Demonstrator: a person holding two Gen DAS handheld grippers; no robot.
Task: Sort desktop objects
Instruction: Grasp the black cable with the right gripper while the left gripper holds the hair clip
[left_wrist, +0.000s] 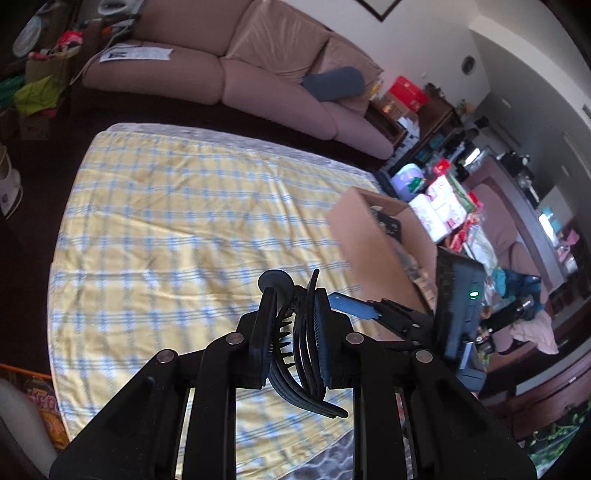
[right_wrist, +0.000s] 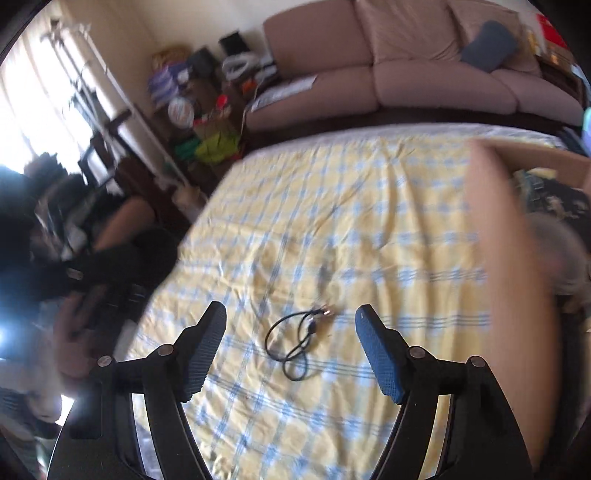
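My left gripper (left_wrist: 294, 299) is shut on a black claw hair clip (left_wrist: 295, 343), held above the yellow-and-blue checked tablecloth (left_wrist: 184, 229). In the left wrist view a brown cardboard box (left_wrist: 369, 240) stands to the right, with dark items inside it. A blue-padded finger (left_wrist: 351, 305) of the other gripper shows beside the box. My right gripper (right_wrist: 291, 312) is open and nothing is between its pads. Below it a thin black cable (right_wrist: 295, 341) lies coiled on the cloth (right_wrist: 332, 206). The cardboard box (right_wrist: 502, 251) stands blurred at the right of that view.
A pink sofa (left_wrist: 258, 74) runs along the table's far side. Shelves and cluttered goods (left_wrist: 443, 206) lie right of the box. A person's hand with the other gripper (right_wrist: 85, 295) shows blurred at the left of the right wrist view.
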